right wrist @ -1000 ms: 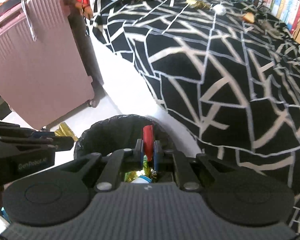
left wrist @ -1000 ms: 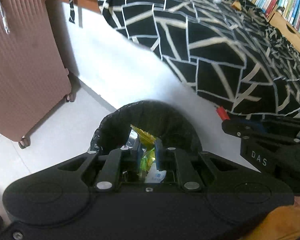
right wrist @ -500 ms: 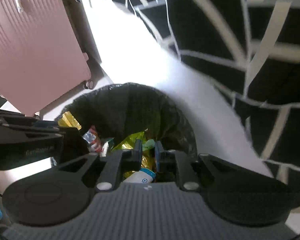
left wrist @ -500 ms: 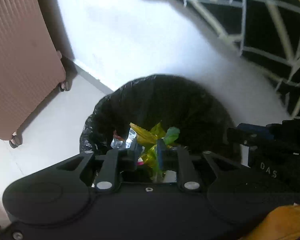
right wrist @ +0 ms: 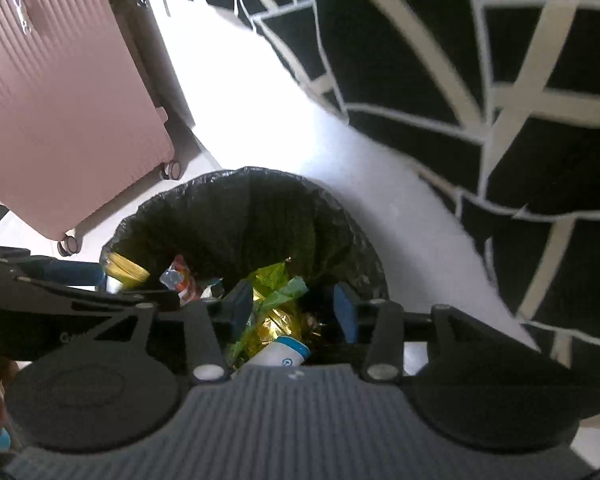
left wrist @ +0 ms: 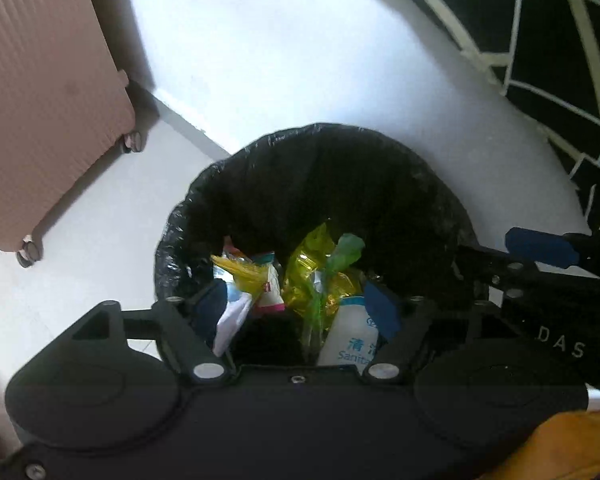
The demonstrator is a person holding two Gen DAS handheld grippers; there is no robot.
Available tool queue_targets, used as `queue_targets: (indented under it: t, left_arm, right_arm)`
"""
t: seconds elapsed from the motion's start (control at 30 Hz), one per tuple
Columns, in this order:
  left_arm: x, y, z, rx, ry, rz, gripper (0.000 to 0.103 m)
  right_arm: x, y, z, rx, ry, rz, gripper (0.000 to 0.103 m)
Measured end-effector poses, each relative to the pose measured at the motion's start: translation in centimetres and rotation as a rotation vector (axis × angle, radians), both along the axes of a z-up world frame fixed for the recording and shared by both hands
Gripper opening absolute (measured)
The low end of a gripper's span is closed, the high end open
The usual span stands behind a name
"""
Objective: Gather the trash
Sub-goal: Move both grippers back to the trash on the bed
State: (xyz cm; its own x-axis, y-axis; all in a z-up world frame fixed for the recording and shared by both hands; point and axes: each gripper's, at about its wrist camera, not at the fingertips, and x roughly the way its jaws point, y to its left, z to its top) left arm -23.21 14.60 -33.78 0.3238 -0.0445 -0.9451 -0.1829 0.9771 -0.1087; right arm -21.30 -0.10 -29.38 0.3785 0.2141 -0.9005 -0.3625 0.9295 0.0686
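Both tongs [left wrist: 296,312] [right wrist: 294,312], just spreading apart with nothing gripped, hang inside the bin rim [left wrist: 260,142]

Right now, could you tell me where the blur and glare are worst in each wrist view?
Left wrist view: the white bed side is washed out, the patterned bedspread smeared. Right wrist view: the bedspread blurs most; the bin's trash stays fairly sharp.
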Motion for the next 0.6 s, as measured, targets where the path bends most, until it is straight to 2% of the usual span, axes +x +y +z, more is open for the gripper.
queue_targets:
  t: [0.6]
  left_arm:
    - [-0.1, -2.3, 8.5, 0.002, -0.026, -0.001, 0.078]
  right_arm:
    - [-0.1, -2.7, 7.6, 0.025, -0.024, -0.044, 0.064]
